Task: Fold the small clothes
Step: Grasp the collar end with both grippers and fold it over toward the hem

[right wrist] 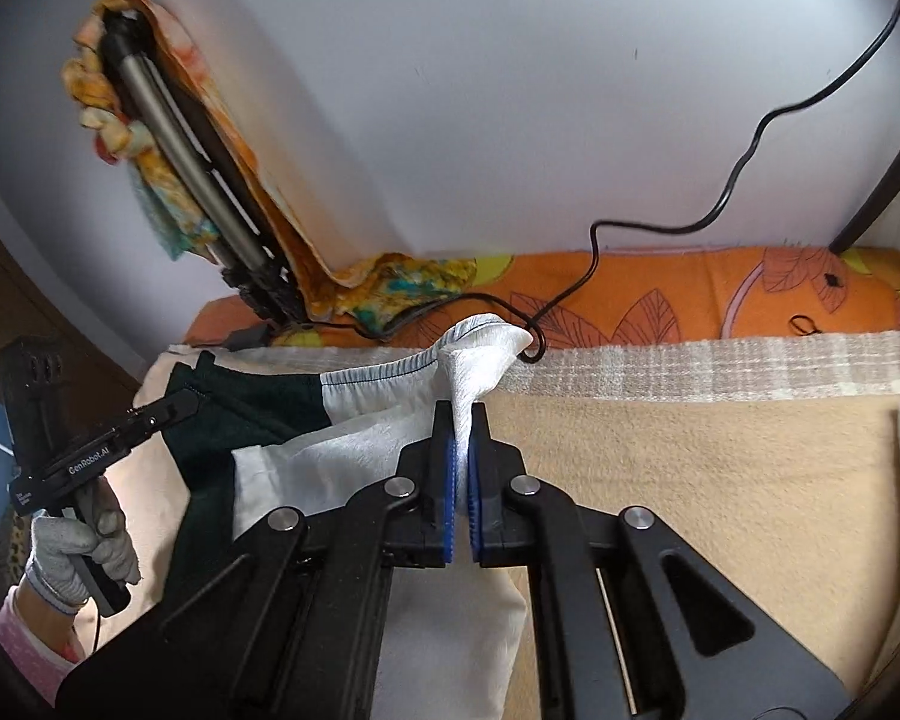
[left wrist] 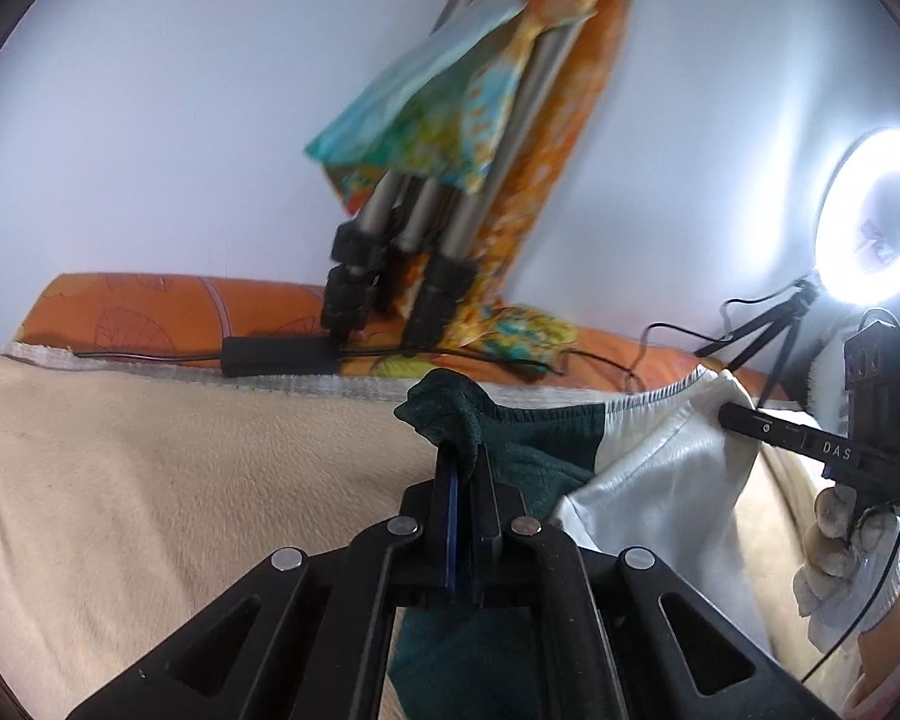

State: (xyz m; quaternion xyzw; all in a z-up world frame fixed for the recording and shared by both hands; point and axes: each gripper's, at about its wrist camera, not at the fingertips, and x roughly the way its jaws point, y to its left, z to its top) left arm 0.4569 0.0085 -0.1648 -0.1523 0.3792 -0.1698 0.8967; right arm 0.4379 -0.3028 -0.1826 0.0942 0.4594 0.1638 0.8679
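**A:** Left wrist view first: left gripper [left wrist: 463,462] is clamped on the dark green corner of the garment [left wrist: 546,450], jaws pinched tight with a bunch of cloth poking out above them. Garment is half green, half white, stretched across the beige blanket [left wrist: 180,468] toward the right gripper [left wrist: 727,415], whose tip sits at the white corner.

**B:** And the right wrist view?

**A:** Right gripper [right wrist: 463,420] is closed on the white corner, fabric squeezed between the blue pads [right wrist: 448,468]. Left gripper [right wrist: 195,401] is at the far green corner, gloved hand [right wrist: 84,546] on its handle. The top hem hangs between the two, slightly slack. A black cable [right wrist: 576,282] lies just behind the white corner.

**B:** Handling?

**A:** Looks light, soft and limp, so it'll sag and crease wherever it's unsupported. The white half looks glossy, possibly slick. I'd say both corners at the hem are the right hold: keep it taut and it'll fold flat.

**B:** Risk?

**A:** Thin pinch slipping out, or snagging that cable.
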